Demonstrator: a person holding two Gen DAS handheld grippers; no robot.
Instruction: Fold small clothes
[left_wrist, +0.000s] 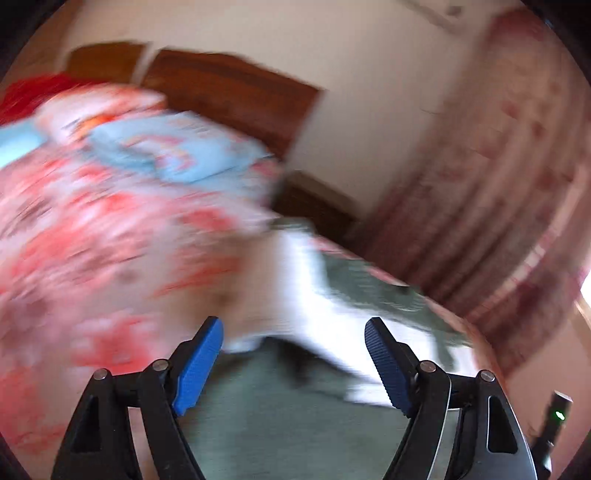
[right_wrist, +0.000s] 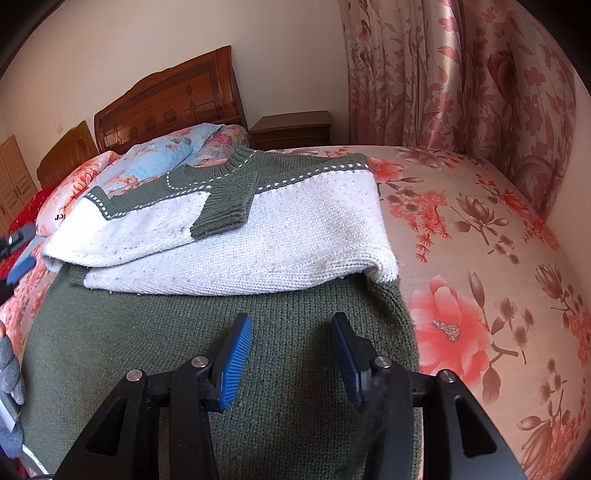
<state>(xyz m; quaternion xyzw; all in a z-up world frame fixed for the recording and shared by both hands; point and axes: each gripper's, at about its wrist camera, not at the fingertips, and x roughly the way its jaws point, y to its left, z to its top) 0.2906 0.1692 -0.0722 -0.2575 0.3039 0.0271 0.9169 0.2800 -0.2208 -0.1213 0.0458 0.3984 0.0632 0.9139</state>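
Green-and-white sweater (right_wrist: 229, 236) half-folded beside the headboard (right_wrist: 166, 99), both grippers — left gripper (left_wrist: 293, 360), right gripper (right_wrist: 291, 354) — spread and empty; risk of snagging loose knit, dragging the folded sleeve (right_wrist: 225, 206) askew.

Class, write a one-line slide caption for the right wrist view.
Open right gripper hovers over a half-folded green and white knitted sweater lying on a floral-sheeted bed.
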